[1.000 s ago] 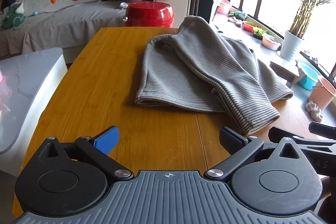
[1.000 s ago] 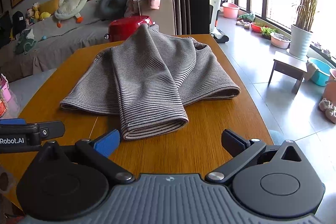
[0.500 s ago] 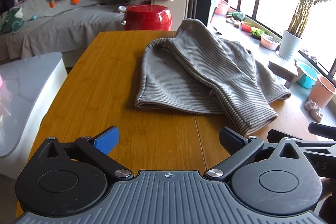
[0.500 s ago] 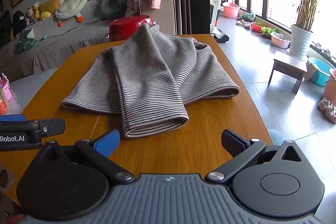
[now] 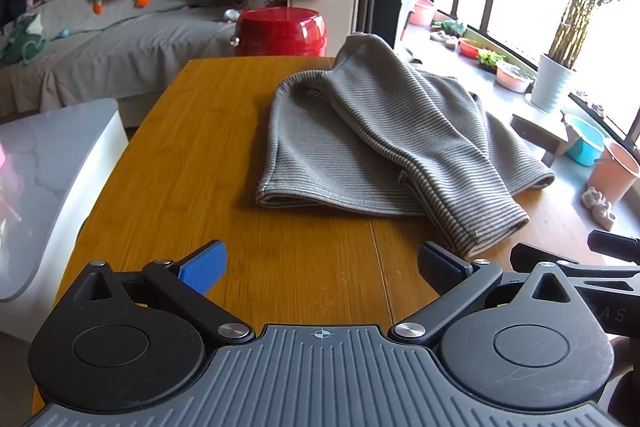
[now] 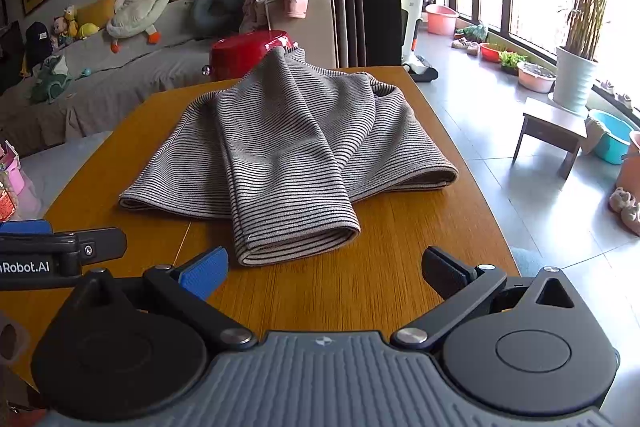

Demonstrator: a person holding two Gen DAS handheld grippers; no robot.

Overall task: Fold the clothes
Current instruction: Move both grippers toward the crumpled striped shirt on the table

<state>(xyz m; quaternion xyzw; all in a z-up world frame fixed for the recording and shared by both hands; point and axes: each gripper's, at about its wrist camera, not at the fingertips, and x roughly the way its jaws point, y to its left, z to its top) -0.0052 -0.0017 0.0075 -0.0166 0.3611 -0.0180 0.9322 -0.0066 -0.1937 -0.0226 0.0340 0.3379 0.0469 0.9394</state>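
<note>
The striped grey garment (image 5: 384,143) lies in the middle of the wooden worktop (image 5: 192,163), its sleeves laid over the body so that one cuff (image 6: 296,239) points toward the near edge; the far end rides up over the back edge by the red stool (image 5: 280,31). Both tools hover at the near edge, short of the cloth; the left tongs (image 5: 320,267) stand wide apart and hold nothing; the right tongs (image 6: 324,269) stand equally wide and empty, with the cuff just ahead of their blue pad.

The step in hand looks like reaching in for the next fold, probably bringing the near hem up toward the far end; to do it well, each tool should take a near corner of the hem, one at the left edge (image 5: 264,199) and one at the right (image 6: 448,179), rather than the loose cuff alone; the lower finger should slide under every layer before closing, or the sleeve may slip out; both should lift level so the edges meet square.
</note>
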